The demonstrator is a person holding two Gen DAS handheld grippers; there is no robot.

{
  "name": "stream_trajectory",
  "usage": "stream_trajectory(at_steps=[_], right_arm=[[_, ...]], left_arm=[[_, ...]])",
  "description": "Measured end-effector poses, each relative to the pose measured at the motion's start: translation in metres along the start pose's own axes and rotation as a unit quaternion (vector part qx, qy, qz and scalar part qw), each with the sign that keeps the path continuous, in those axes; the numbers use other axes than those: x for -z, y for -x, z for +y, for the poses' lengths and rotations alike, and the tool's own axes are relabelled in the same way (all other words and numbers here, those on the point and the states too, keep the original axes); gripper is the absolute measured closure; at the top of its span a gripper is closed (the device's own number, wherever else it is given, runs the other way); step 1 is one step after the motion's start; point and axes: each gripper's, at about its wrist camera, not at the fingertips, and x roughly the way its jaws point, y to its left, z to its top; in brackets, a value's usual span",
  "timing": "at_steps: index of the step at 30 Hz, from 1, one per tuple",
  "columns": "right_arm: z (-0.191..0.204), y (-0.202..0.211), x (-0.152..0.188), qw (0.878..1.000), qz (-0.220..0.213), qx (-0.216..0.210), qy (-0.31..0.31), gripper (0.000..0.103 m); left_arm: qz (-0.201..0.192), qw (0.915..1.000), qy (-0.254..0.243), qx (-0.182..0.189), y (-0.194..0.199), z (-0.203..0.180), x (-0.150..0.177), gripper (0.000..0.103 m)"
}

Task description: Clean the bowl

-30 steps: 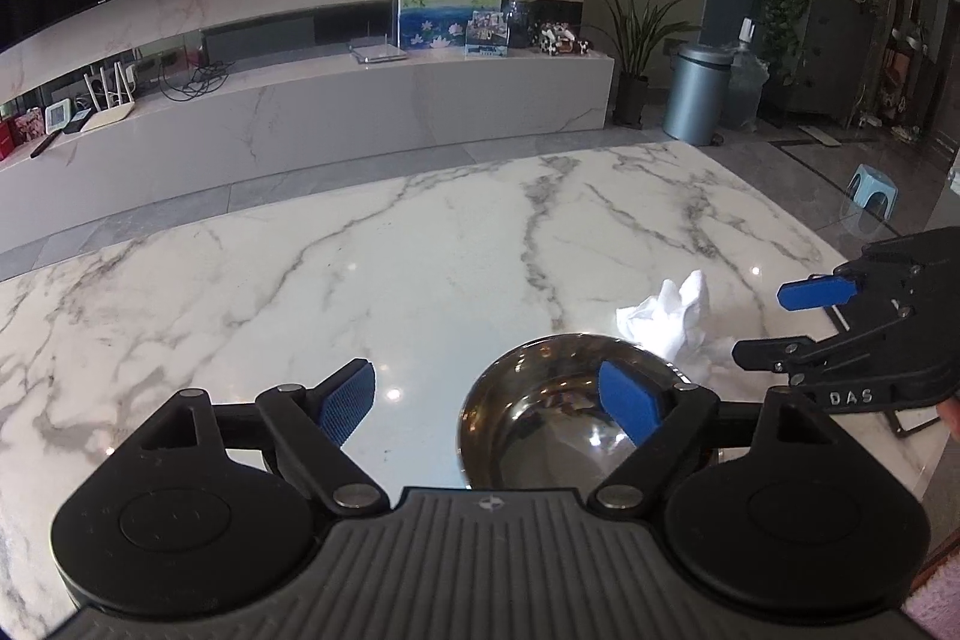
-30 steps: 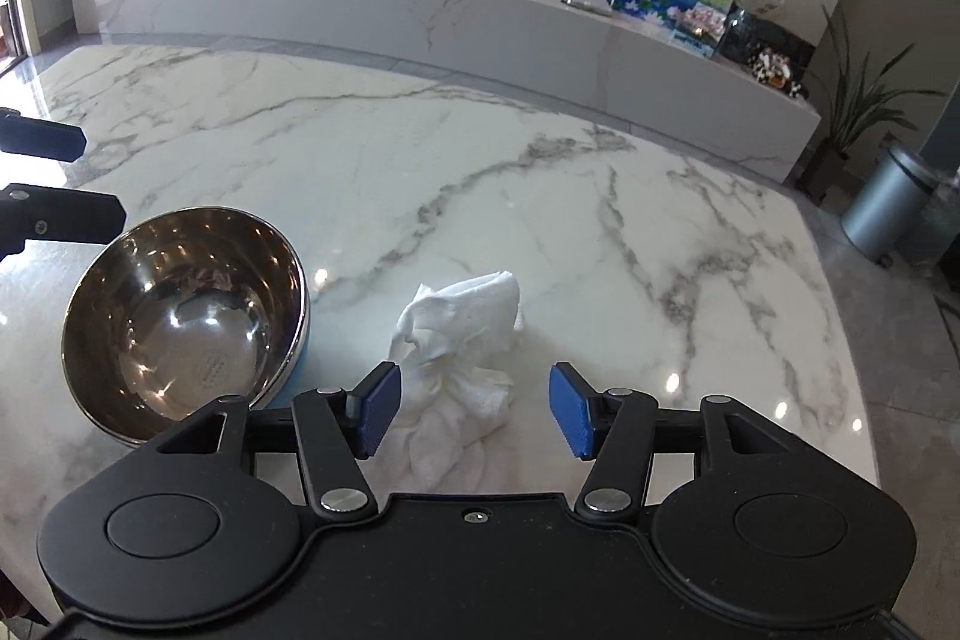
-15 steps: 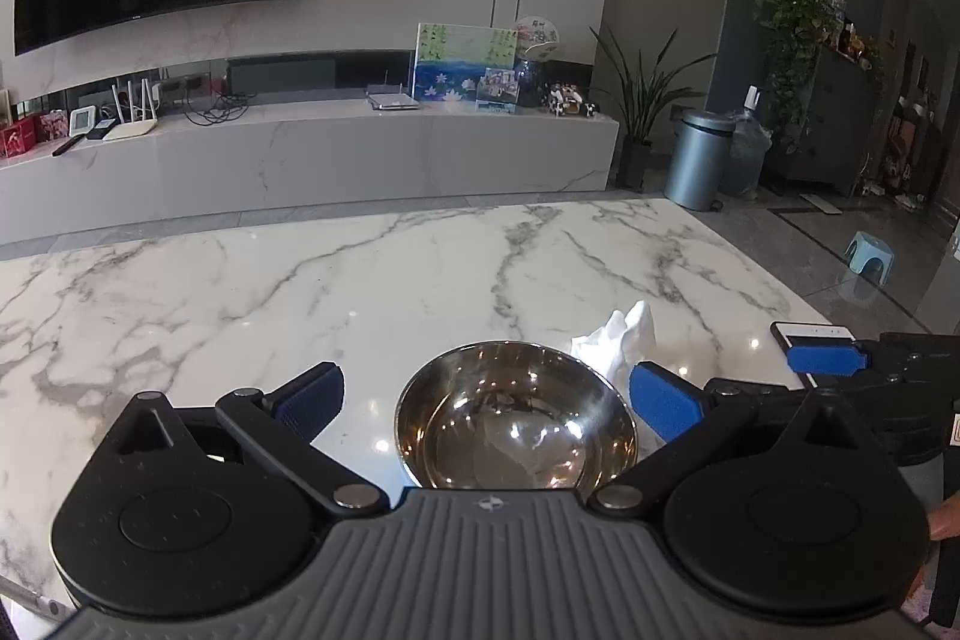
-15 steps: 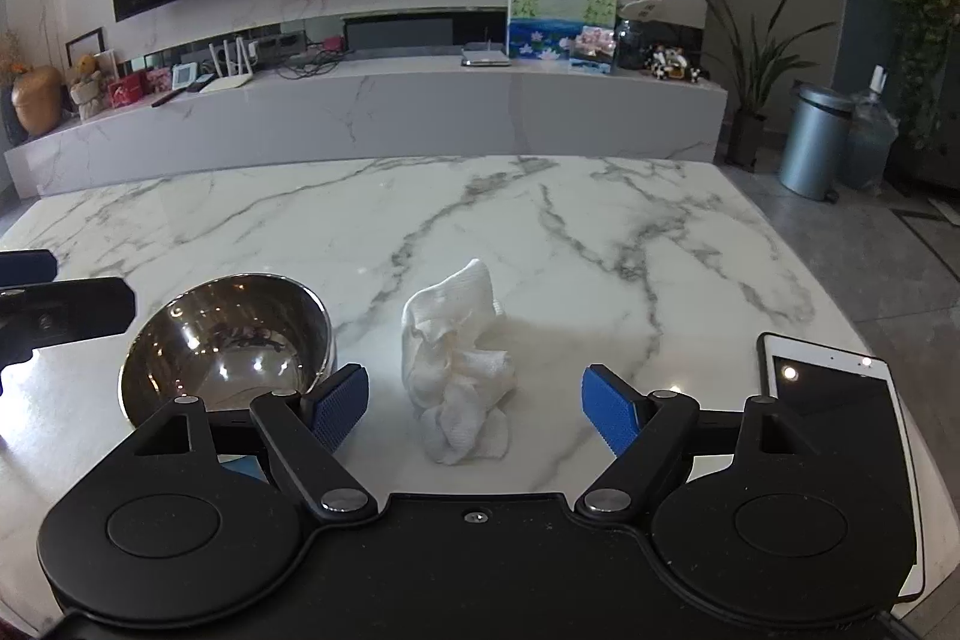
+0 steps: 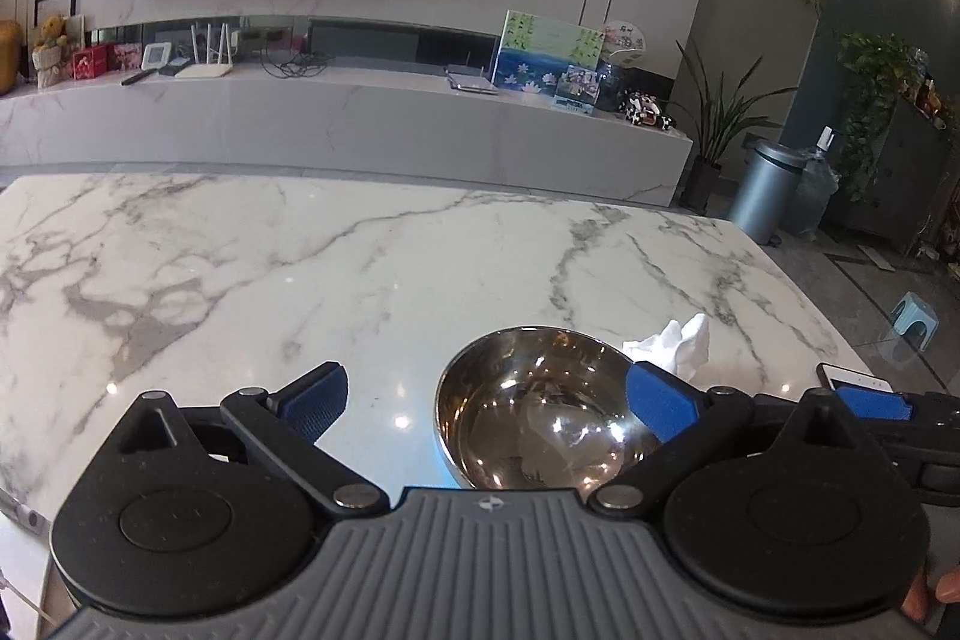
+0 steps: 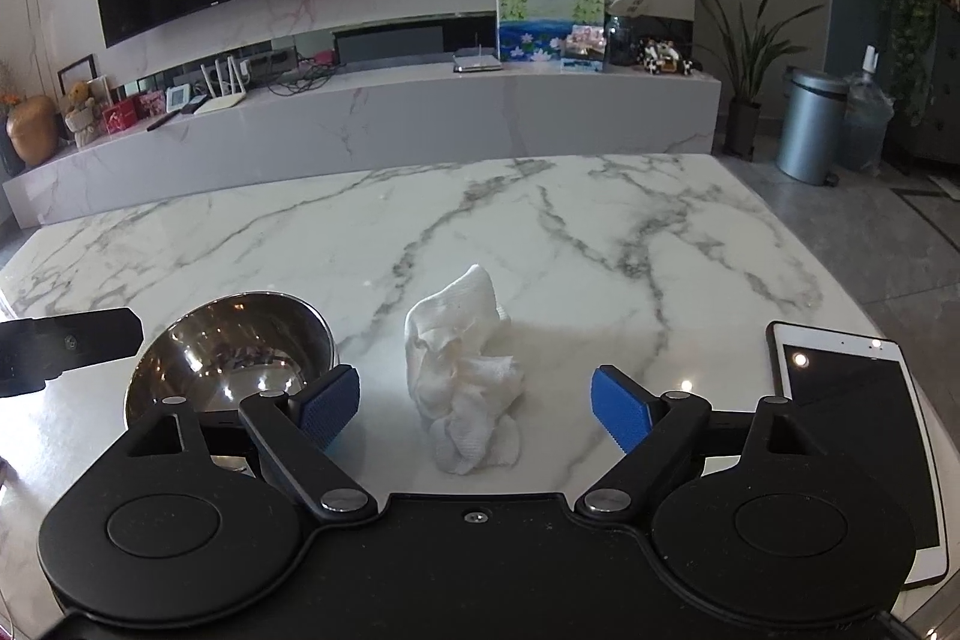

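A shiny steel bowl [image 5: 540, 418] stands upright on the marble table [image 5: 360, 280], close in front of my left gripper [image 5: 489, 400]. That gripper is open wide; its right pad [image 5: 660, 400] overlaps the bowl's right side, and the bowl sits right of centre in the gap. A crumpled white cloth [image 6: 462, 376] lies to the right of the bowl [image 6: 240, 346]. My right gripper [image 6: 477, 403] hovers just short of the cloth, its jaws opening with the cloth in line between them and neither pad on it. The cloth [image 5: 678, 346] also peeks out behind the bowl.
A white tablet [image 6: 852, 400] lies at the table's right front edge. Beyond the table's far edge are a long marble bench [image 6: 420, 118], a wall screen, plants and a grey bin [image 6: 810, 130]. A left finger [image 6: 66, 340] juts in from the left.
Both grippers rolled until level, so the views now show more of the room. Both sets of jaws stand wider. The cloth now sits centred in front of the right gripper.
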Motion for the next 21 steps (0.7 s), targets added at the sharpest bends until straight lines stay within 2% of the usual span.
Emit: stream_trajectory(at_steps=[9,21], right_arm=[[0.008,-0.001,0.000,1.000,-0.006,-0.003,0.018,0.020],[0.005,-0.012,0.002,1.000,0.012,0.007,0.012,0.020]], left_arm=[[-0.002,0.9994,-0.034,-0.011,0.003,-0.005,0.003,0.002],[0.003,0.9992,-0.039,-0.012,-0.003,-0.003,0.000,0.002]])
